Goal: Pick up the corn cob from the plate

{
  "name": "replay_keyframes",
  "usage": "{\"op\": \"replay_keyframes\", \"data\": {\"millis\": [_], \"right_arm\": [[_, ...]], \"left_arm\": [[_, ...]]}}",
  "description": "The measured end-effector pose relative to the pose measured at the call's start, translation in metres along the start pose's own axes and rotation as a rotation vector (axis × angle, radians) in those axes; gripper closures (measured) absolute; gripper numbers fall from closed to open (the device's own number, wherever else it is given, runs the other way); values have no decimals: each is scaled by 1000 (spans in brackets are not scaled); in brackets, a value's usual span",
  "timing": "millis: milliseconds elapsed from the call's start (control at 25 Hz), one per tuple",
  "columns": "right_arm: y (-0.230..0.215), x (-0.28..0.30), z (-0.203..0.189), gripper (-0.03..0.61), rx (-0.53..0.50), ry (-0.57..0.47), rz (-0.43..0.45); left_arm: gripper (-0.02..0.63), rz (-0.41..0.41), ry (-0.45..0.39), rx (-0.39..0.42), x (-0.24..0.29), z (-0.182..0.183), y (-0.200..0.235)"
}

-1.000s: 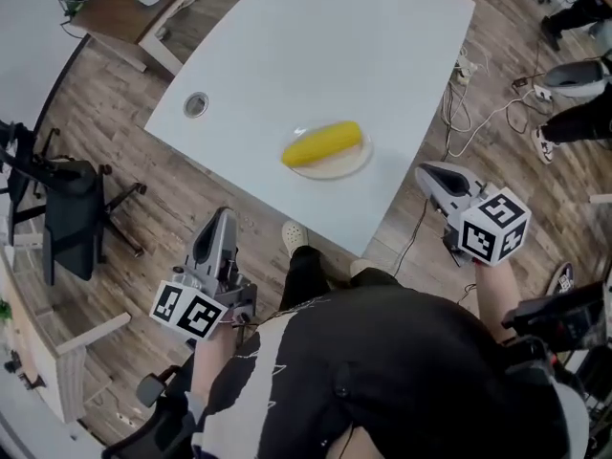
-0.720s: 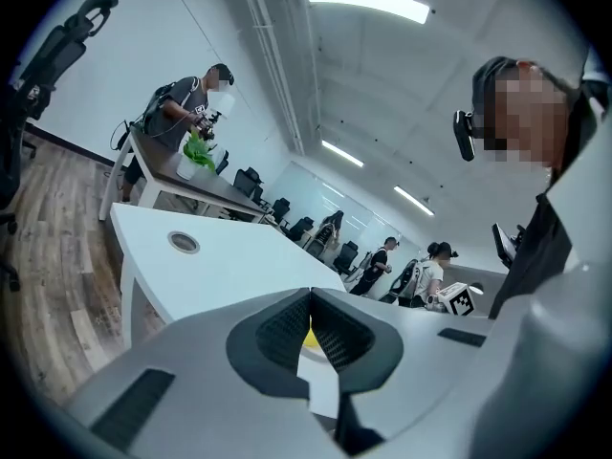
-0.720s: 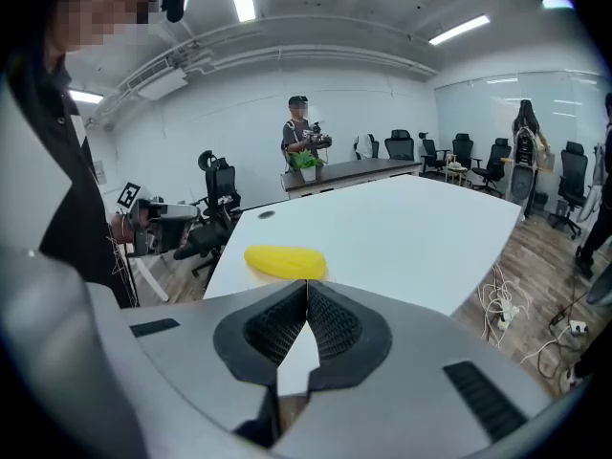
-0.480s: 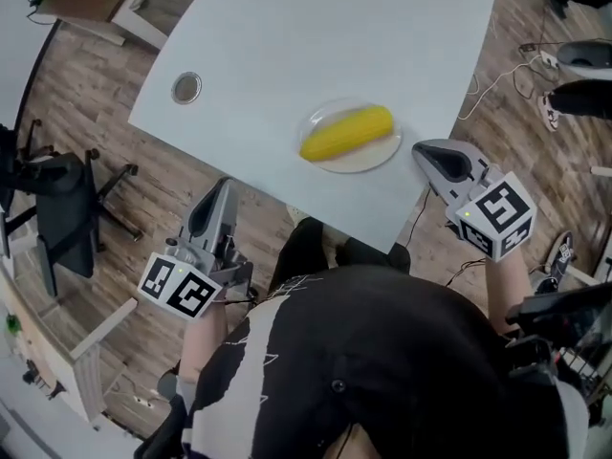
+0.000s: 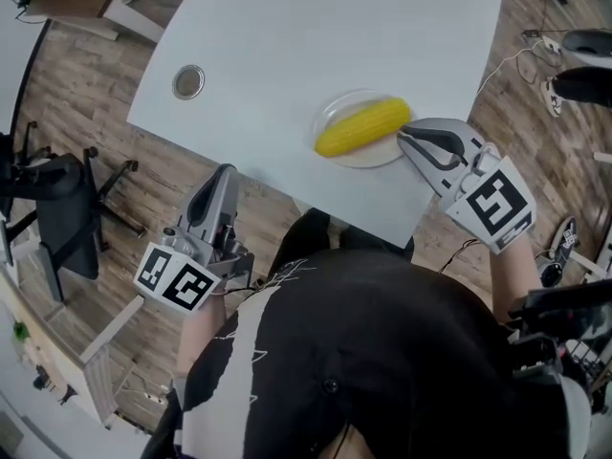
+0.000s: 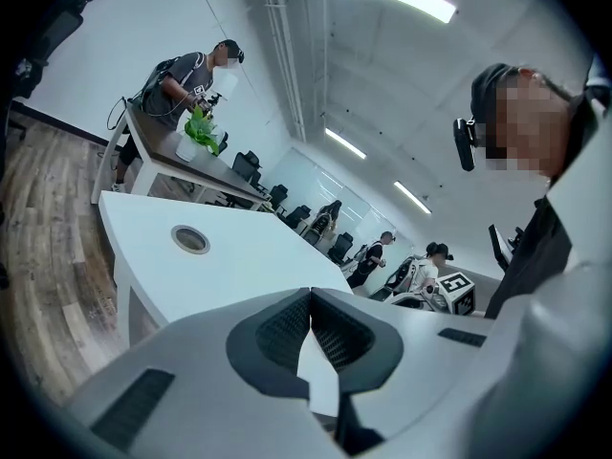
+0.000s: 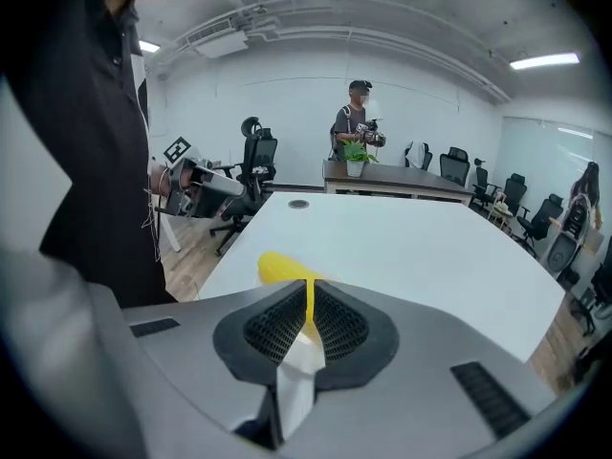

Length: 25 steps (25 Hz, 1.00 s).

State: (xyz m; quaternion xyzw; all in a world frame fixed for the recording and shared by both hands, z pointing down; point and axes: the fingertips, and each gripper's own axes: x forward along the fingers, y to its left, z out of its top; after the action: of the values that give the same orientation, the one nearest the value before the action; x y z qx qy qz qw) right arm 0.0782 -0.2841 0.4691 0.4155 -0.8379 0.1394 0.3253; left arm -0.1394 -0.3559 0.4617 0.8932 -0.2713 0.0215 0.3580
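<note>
On the near part of the white bench (image 5: 316,27), a yellow corn cob (image 5: 363,127) lies across a round white plate (image 5: 373,158). The right gripper (image 5: 404,135), jaws together and empty, points at the cob's right end, just beside it. The left gripper (image 5: 224,172), jaws also together, hangs off the bench's near-left edge.

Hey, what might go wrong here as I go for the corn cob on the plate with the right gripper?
1. The right gripper has its jaws together, with its tip right beside the end of the corn cob. Unless they open, it would likely push or roll the cob rather than grip it.
2. The plate sits near the front edge of the table, so a shove might slide it off.
</note>
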Motion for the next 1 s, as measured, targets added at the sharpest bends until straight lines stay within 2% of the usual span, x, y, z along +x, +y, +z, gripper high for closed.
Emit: {"op": "replay_keyframes", "data": {"millis": [240,400,440,480,520,560,800,920,1000], "right_arm": [[1,17,14,561,-3,18,-21],[0,24,17,561,-63,102,-42],[2,26,16,558,-90,133,-37],[4,28,16,524,-124,165,-30],[7,29,14,455,-163,199,-21],[10,30,12,430,-208,233,-11],[7,33,2,396,-464,388,70],[5,37,-7,394,-630,486,119],[5,39,-15,394,-694,537,149]], "left_arm": [[600,-15,-4,4,-4,25,10],[600,1,15,9,-14,41,20],[600,10,17,9,-17,44,23],[600,18,14,8,-20,47,26],[600,24,8,5,-24,49,28],[600,29,1,2,-28,51,28],[600,69,-42,-7,-52,60,32],[600,89,-75,-22,-64,68,35],[600,99,-84,-23,-70,70,36]]}}
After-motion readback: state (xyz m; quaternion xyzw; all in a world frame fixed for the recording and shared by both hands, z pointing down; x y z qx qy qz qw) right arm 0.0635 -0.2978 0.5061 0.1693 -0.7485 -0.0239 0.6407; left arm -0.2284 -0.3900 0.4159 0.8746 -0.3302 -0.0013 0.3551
